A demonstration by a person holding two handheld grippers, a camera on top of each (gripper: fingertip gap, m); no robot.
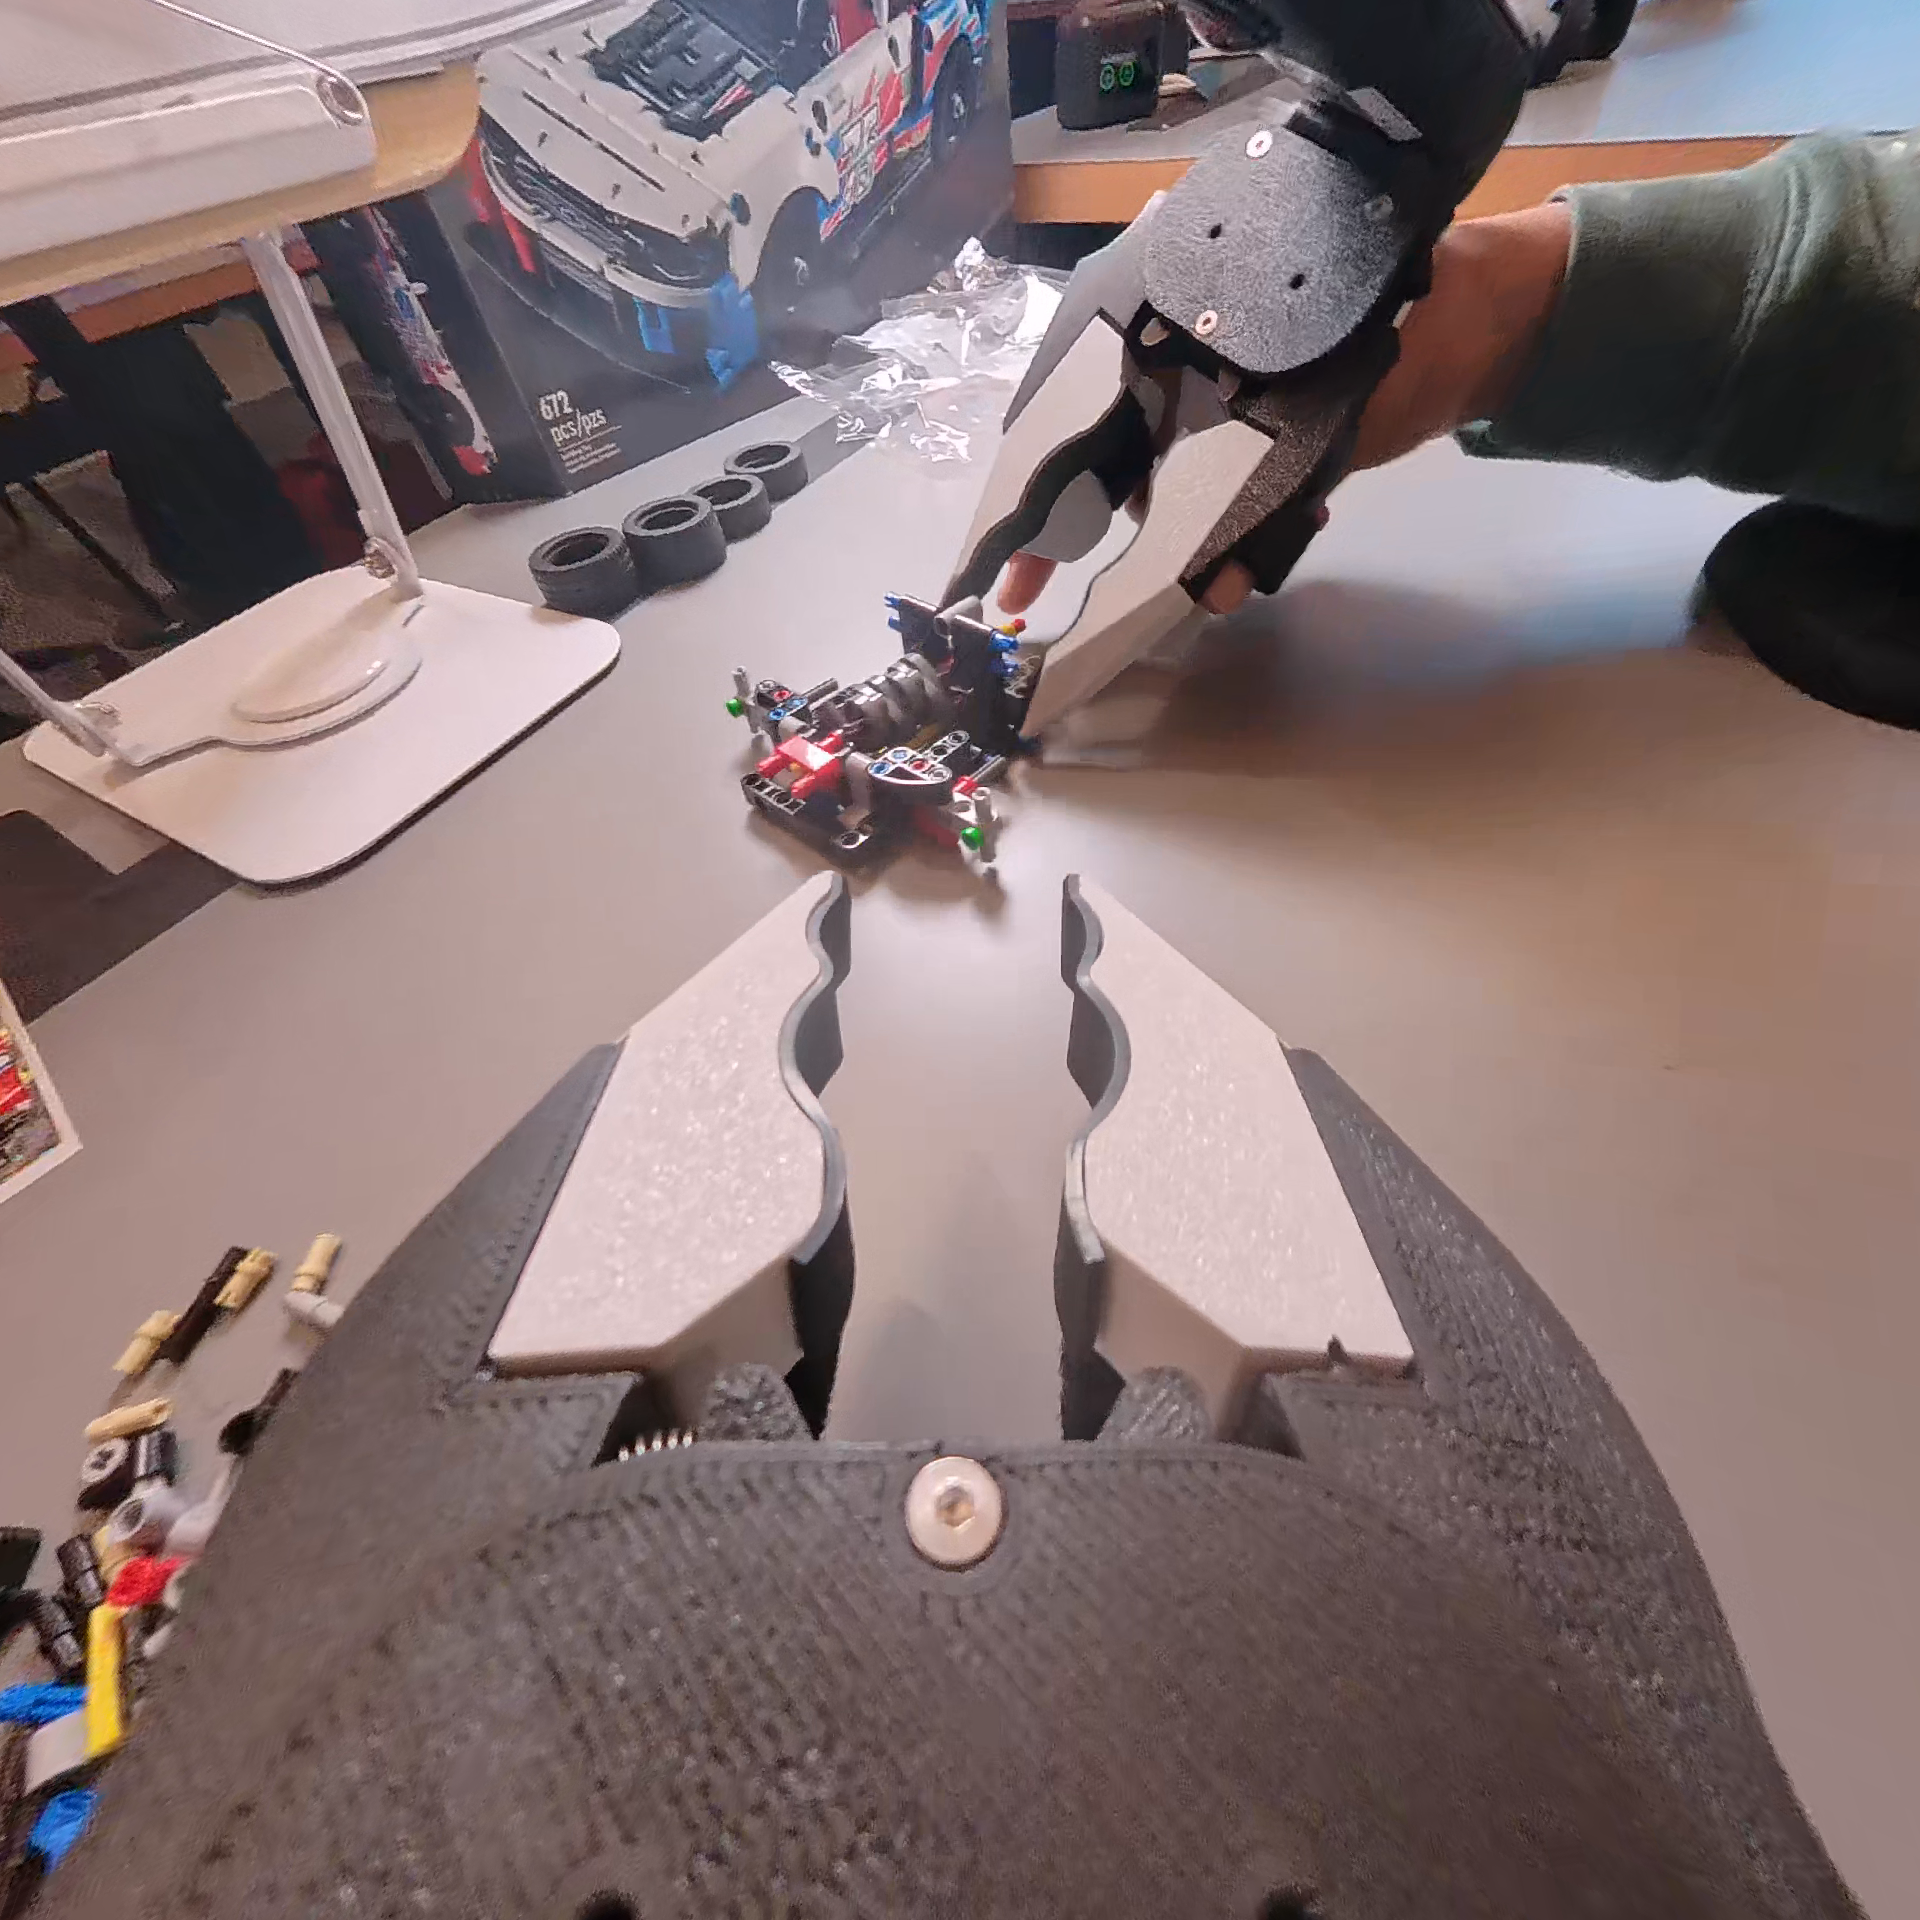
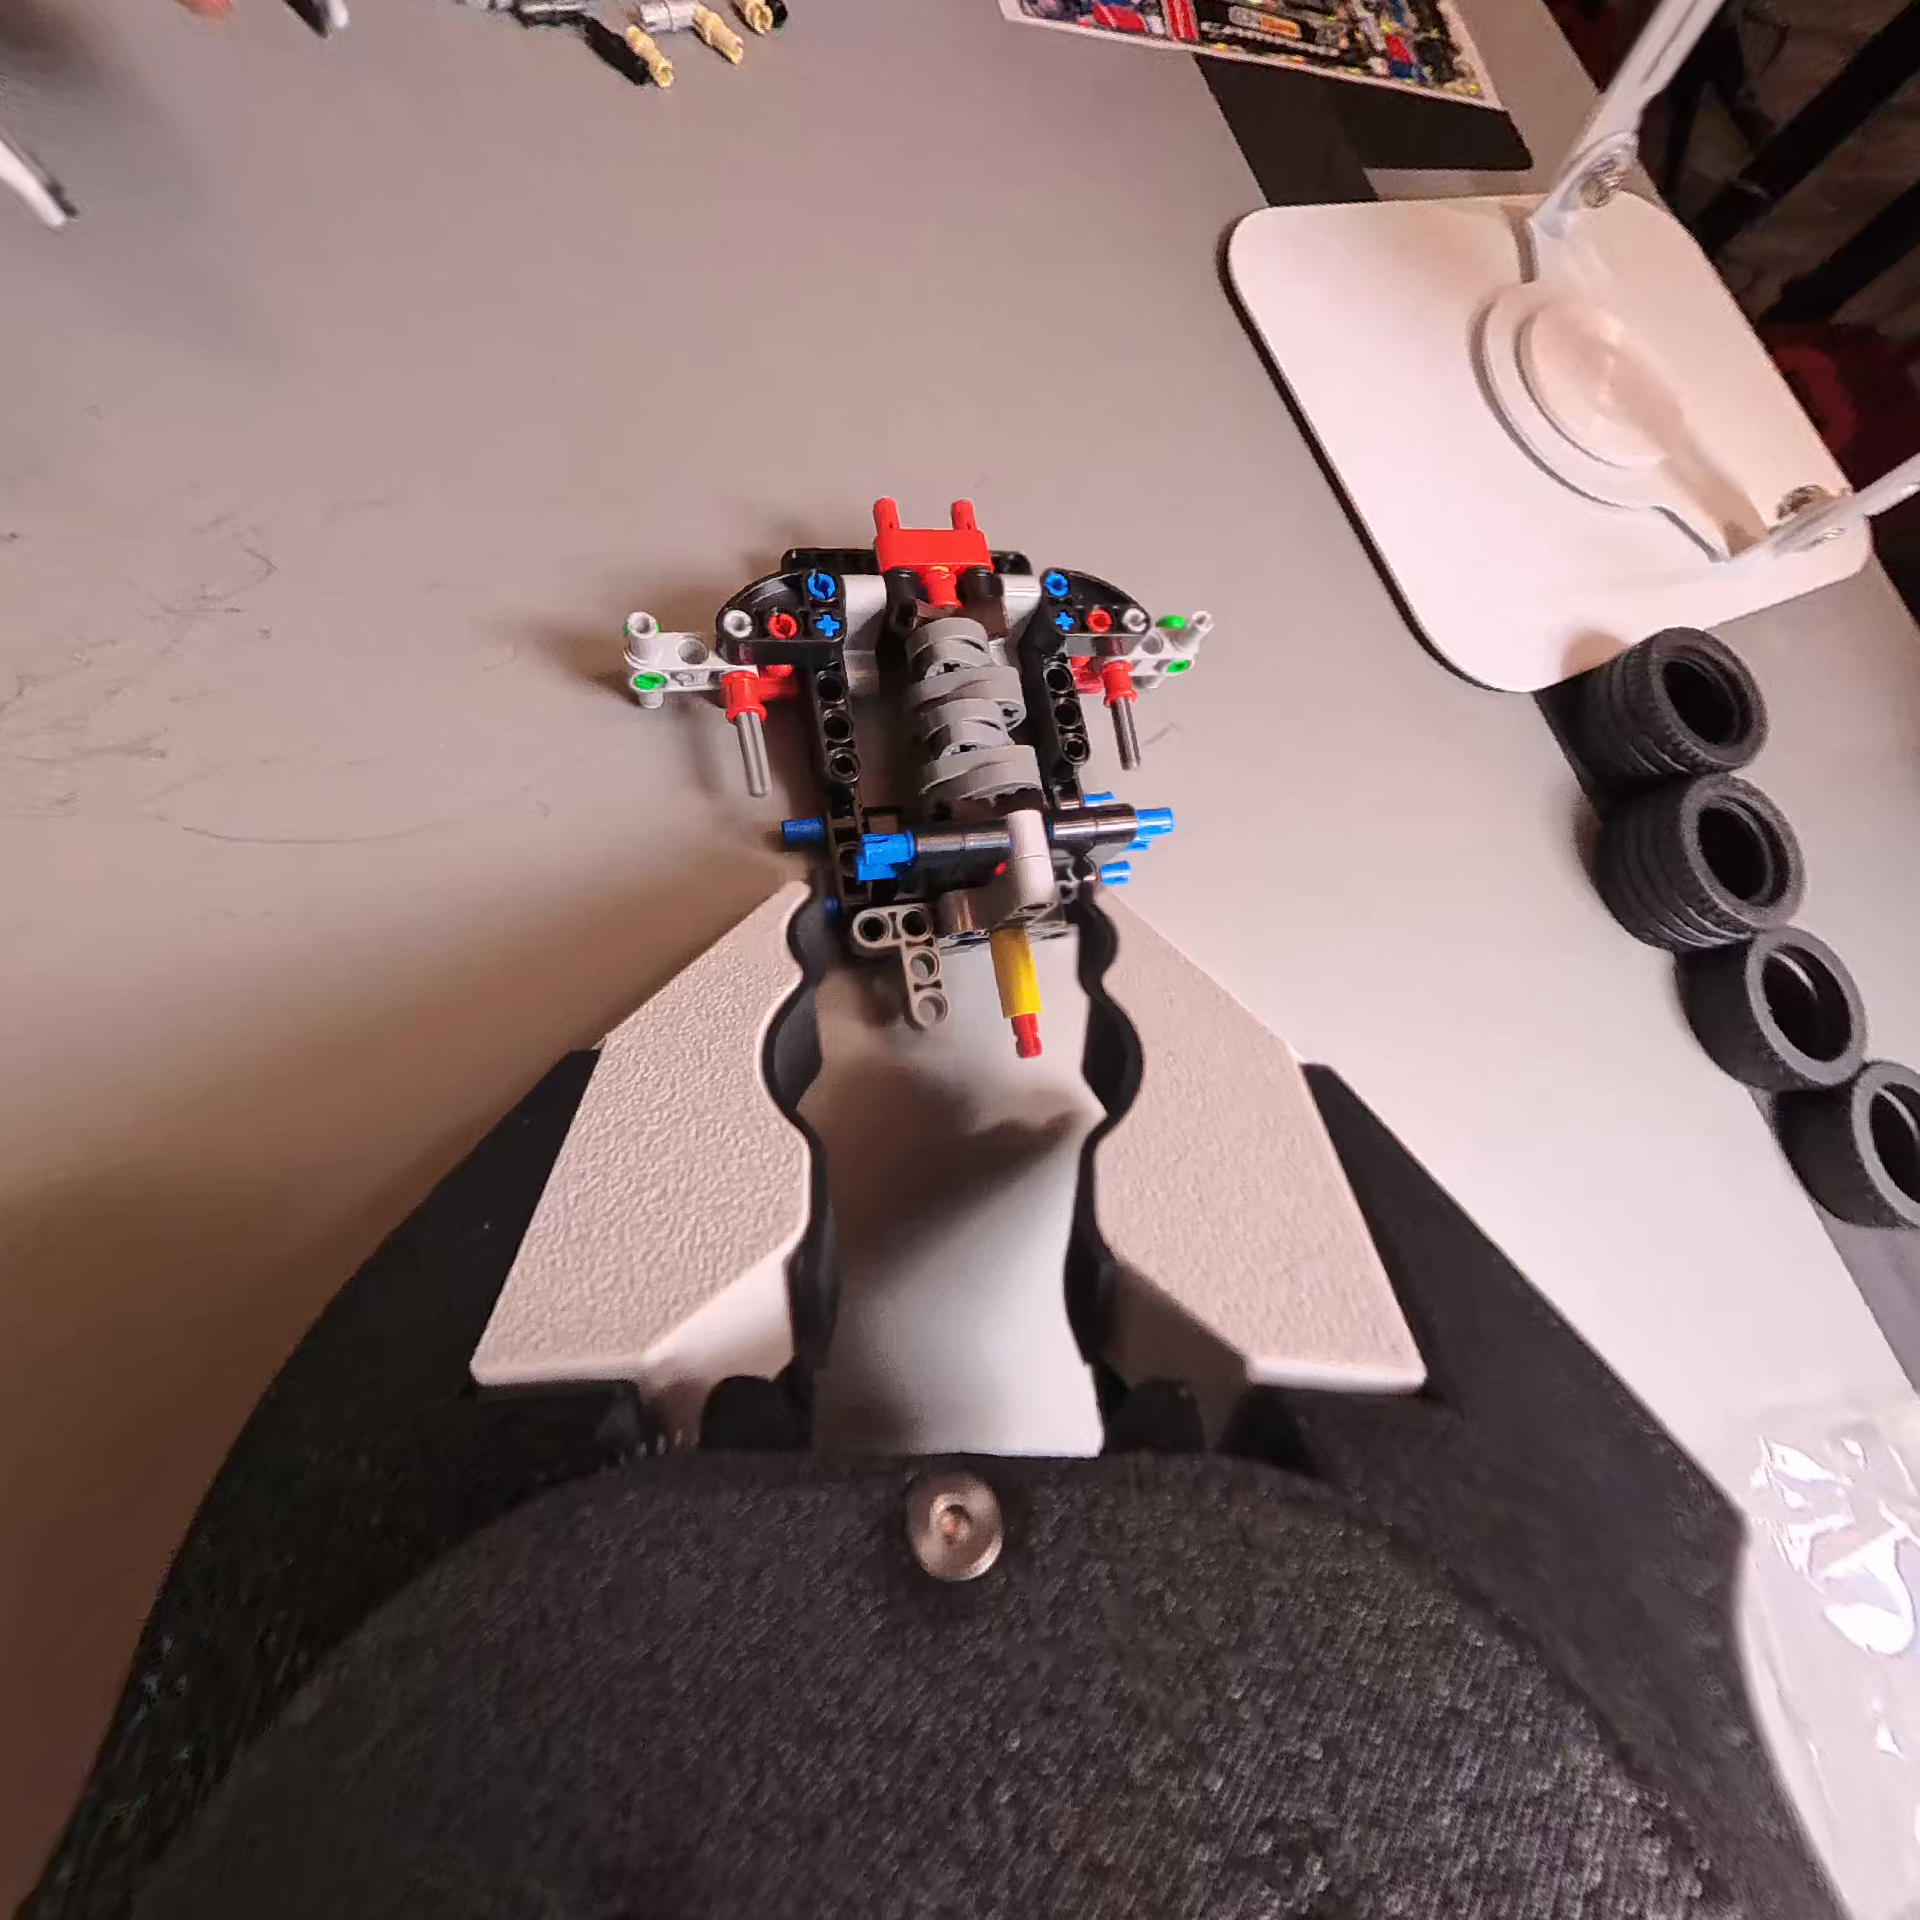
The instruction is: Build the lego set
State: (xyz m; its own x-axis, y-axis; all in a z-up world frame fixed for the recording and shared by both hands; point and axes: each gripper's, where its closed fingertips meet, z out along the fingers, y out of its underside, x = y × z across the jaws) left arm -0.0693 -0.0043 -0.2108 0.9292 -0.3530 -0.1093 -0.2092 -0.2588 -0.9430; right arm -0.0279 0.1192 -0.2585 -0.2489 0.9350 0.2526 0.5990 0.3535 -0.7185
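The lego assembly (image 1: 883, 738), a small black chassis with a grey gear column, red and blue pins and grey axles, lies on the grey table (image 1: 1403, 987). In the right wrist view it (image 2: 935, 727) lies straight ahead. My right gripper (image 2: 954, 902) straddles its rear end, and both fingertips rest against its sides. In the left wrist view the right gripper (image 1: 1000, 665) reaches down from the upper right onto the assembly. My left gripper (image 1: 951, 899) is open and empty, just short of the assembly's near end.
Loose small parts (image 1: 125, 1475) lie at my lower left. Several black tyres (image 2: 1704, 862) stand in a row beside a white stand base (image 2: 1507, 416). The set's box (image 1: 727, 208) and a clear plastic bag (image 1: 935, 353) are behind. A printed booklet (image 2: 1247, 31) lies at the table edge. The left gripper's tips are roughly 15 cm from the right gripper's.
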